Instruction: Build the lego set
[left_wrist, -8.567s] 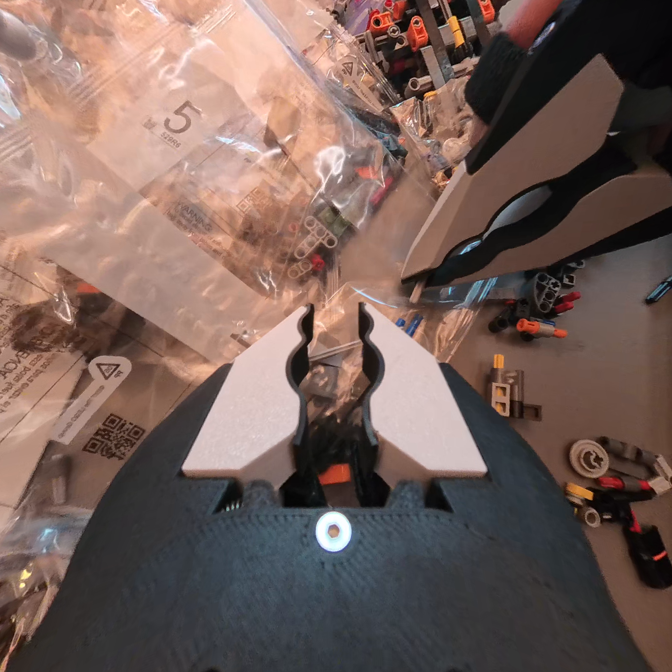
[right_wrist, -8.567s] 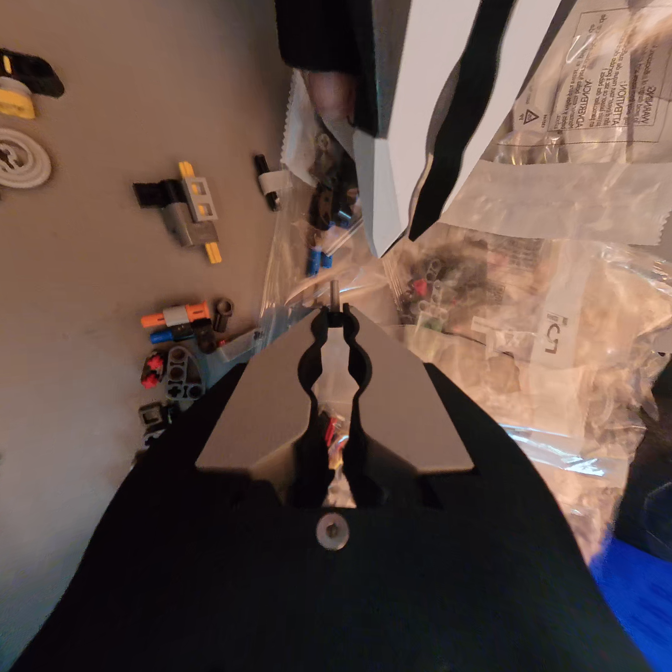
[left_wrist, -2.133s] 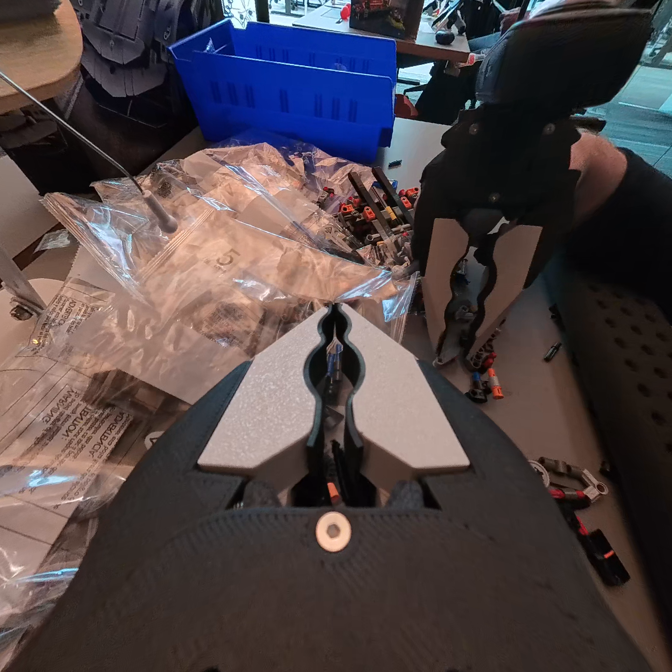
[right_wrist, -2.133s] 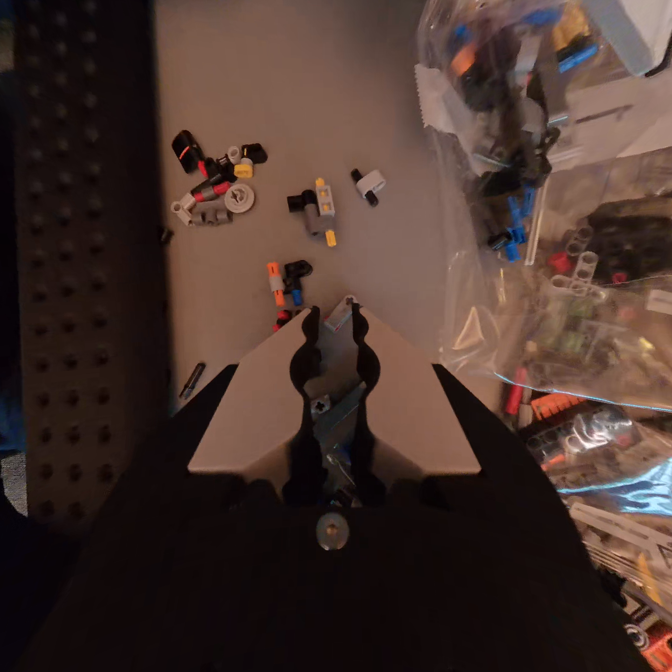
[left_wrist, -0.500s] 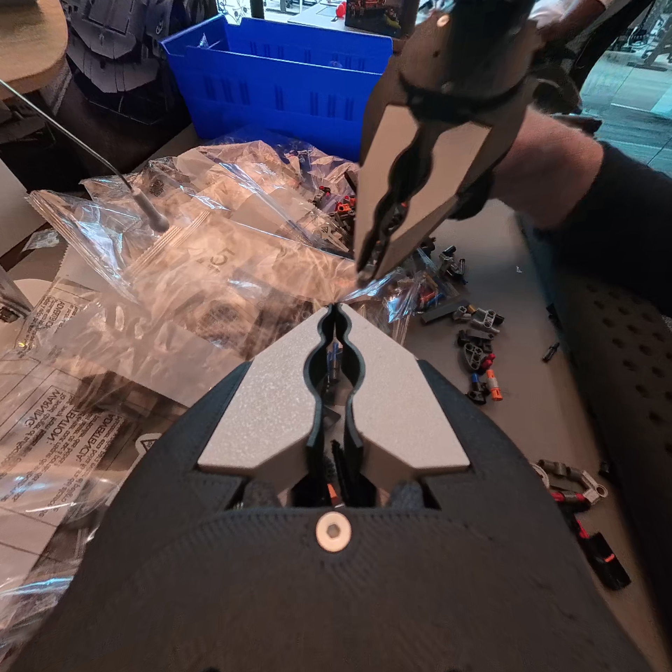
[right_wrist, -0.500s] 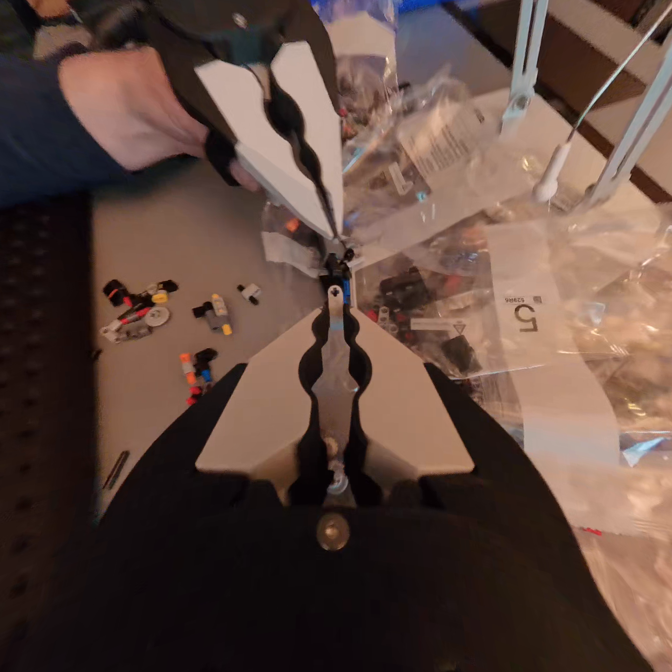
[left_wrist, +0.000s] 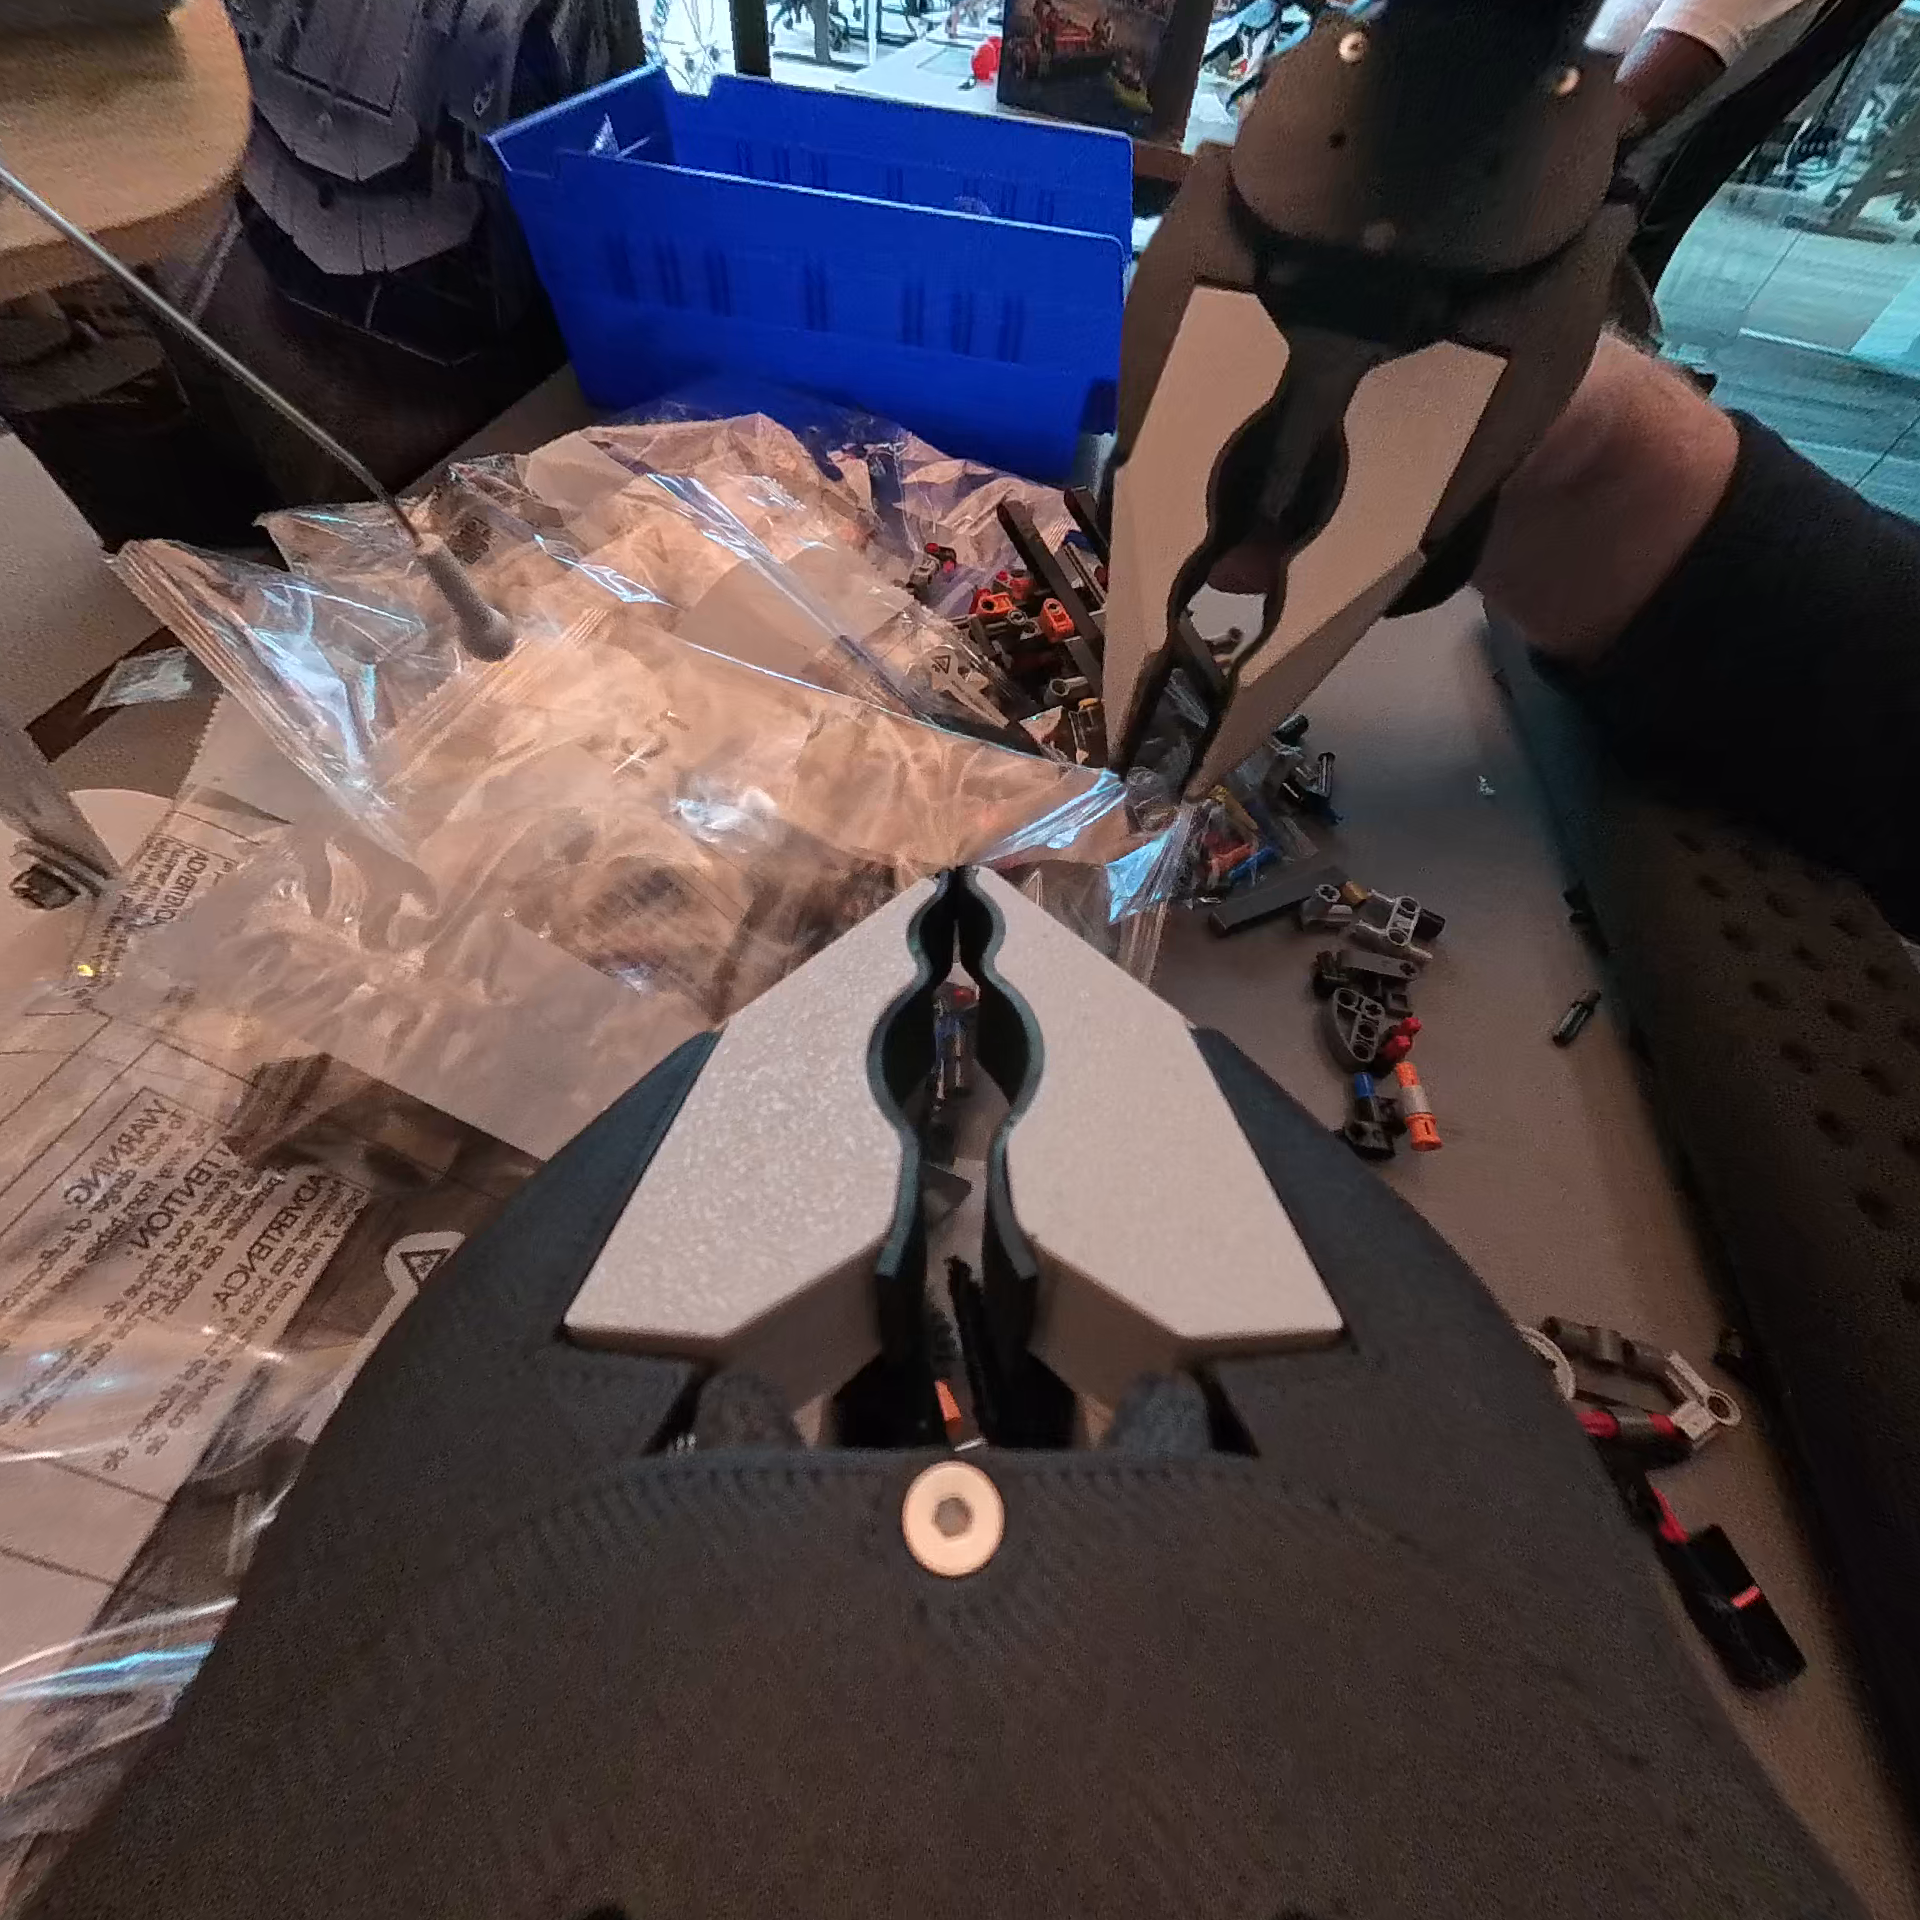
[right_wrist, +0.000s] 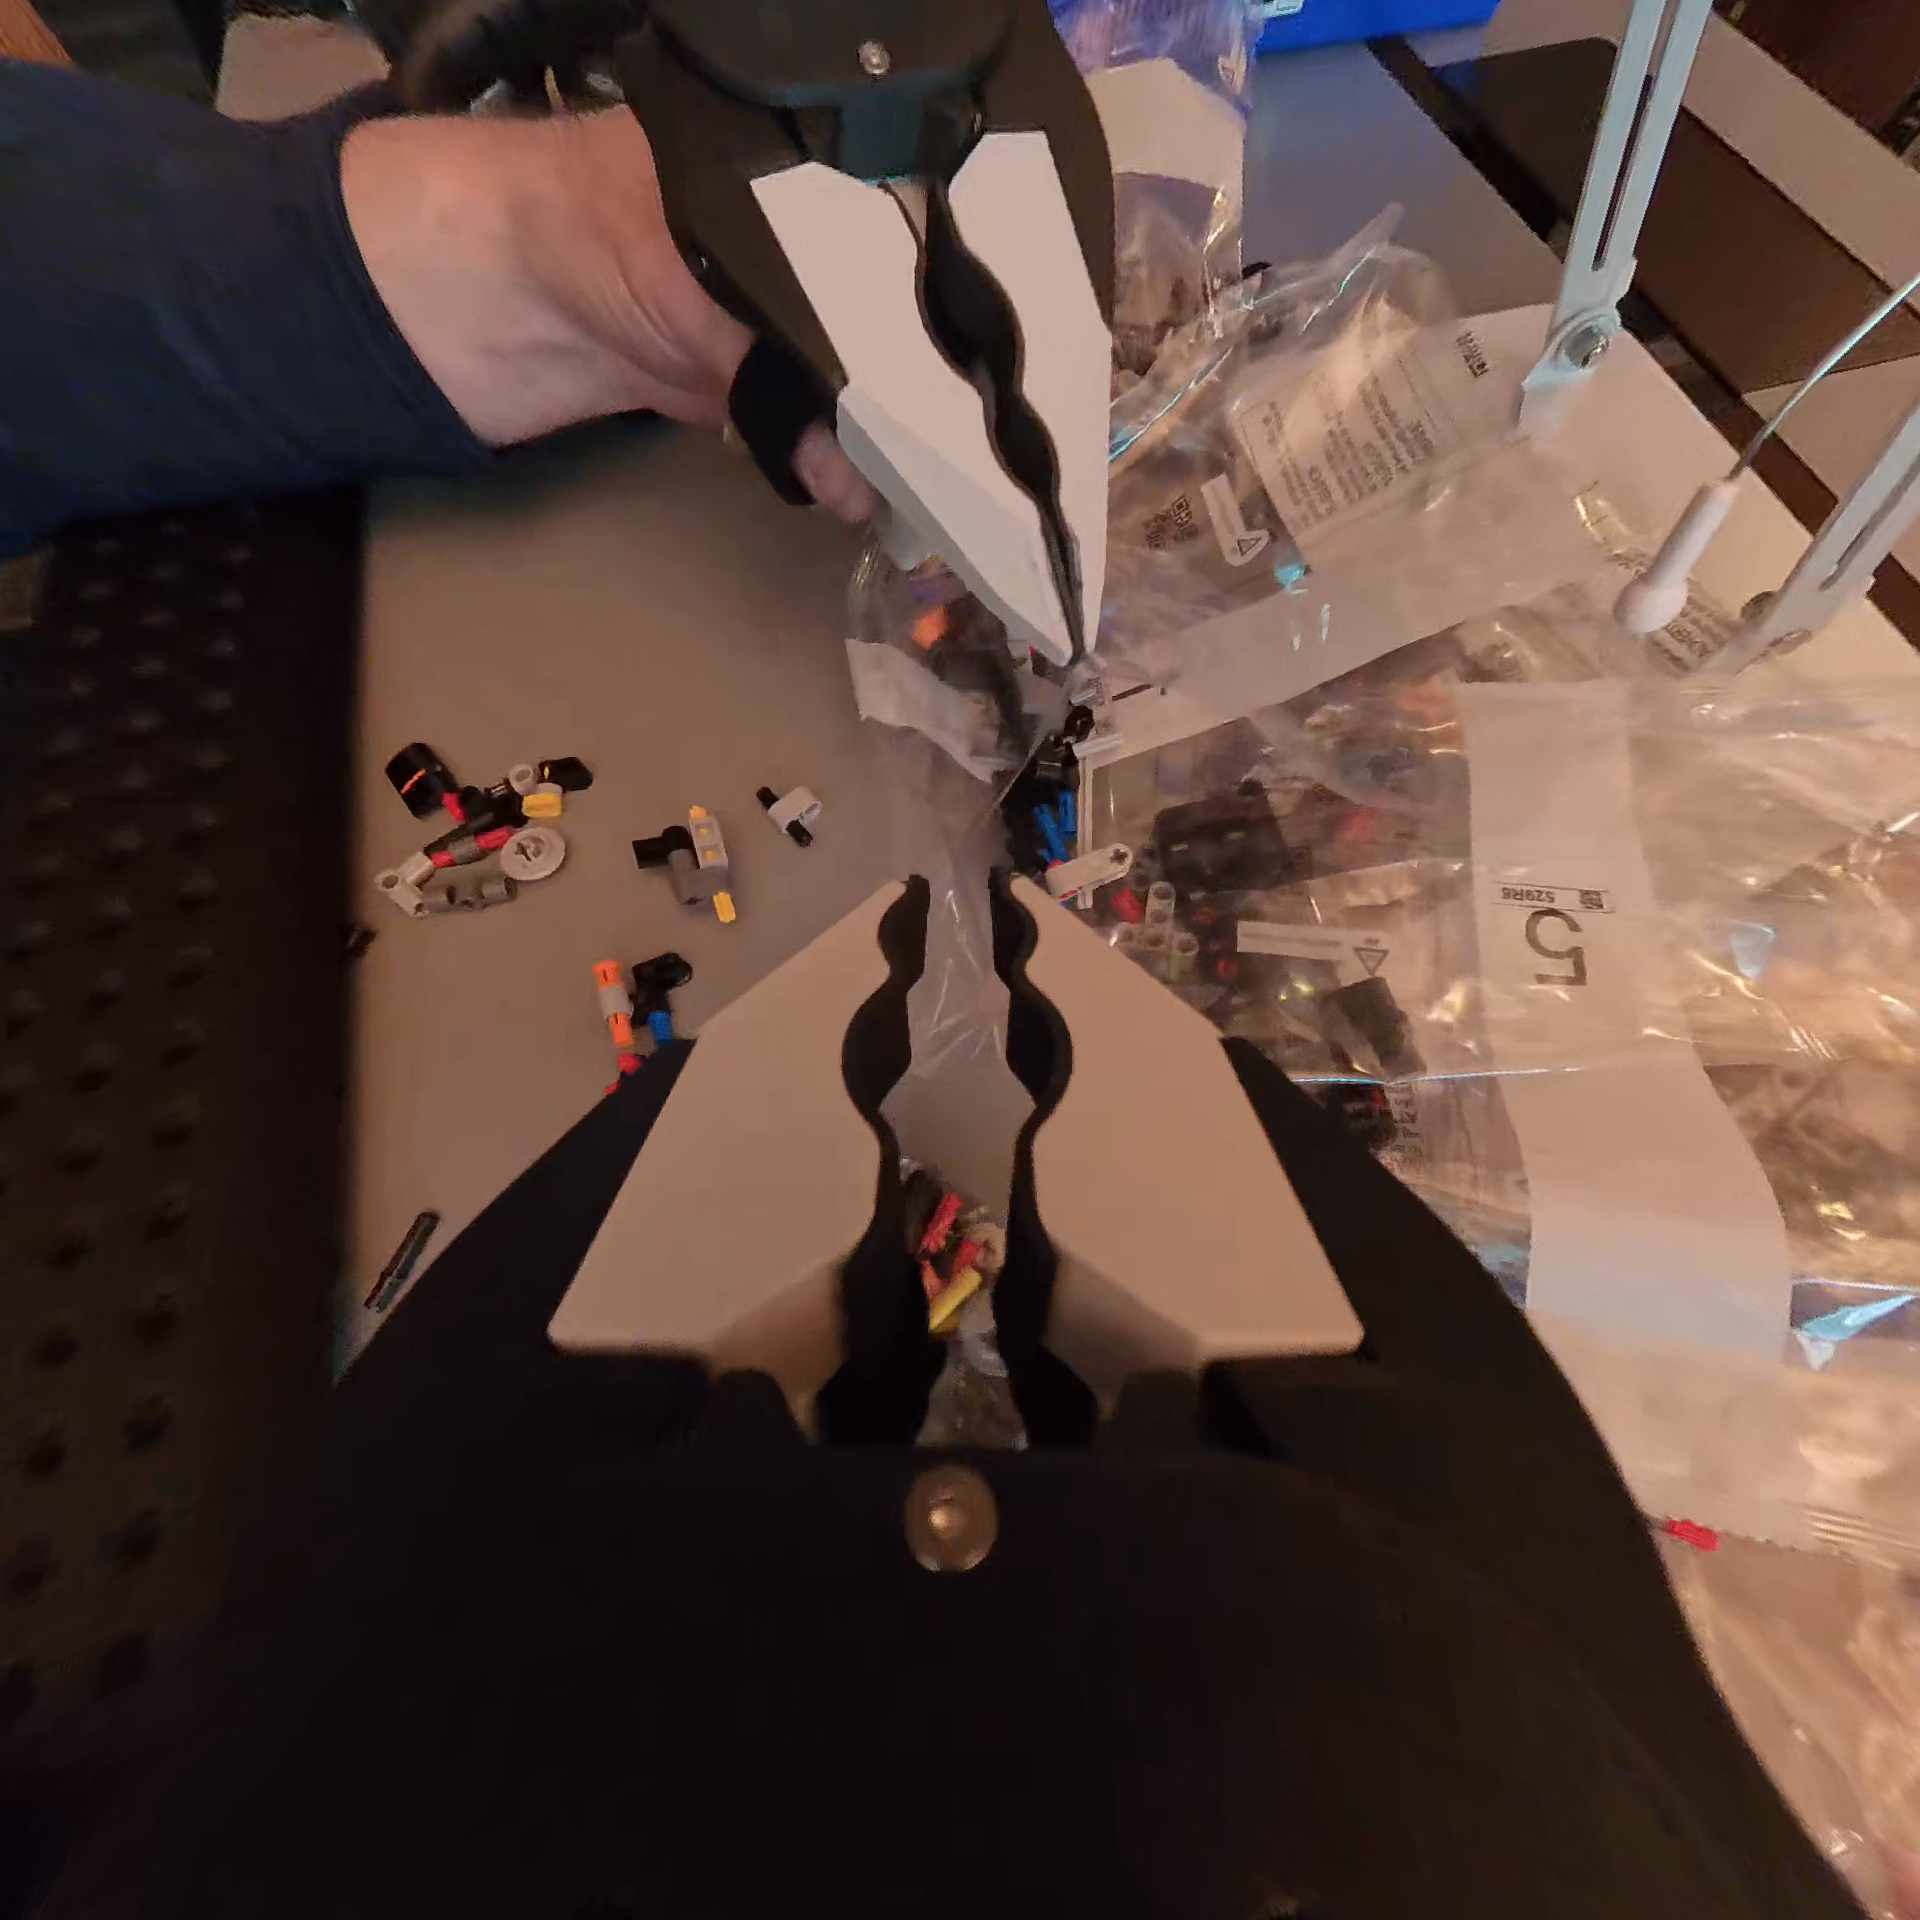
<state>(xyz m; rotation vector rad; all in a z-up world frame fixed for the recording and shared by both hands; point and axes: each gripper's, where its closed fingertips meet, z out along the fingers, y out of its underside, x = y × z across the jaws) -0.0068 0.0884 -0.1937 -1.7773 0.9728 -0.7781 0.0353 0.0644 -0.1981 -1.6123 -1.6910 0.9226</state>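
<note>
plastic bag (right_wrist: 951, 977) (right hand-held gripper (right_wrist: 954, 883) now apart)

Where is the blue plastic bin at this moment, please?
In the left wrist view, the blue plastic bin stands at the table's far edge, behind the heap of clear bags, left of the right claw.

left wrist: low, close, faces across table (left_wrist: 1538, 1195) | right wrist: steep downward | shared: bag (left_wrist: 727, 727) corner, loose pieces (right_wrist: 686, 862)
</note>
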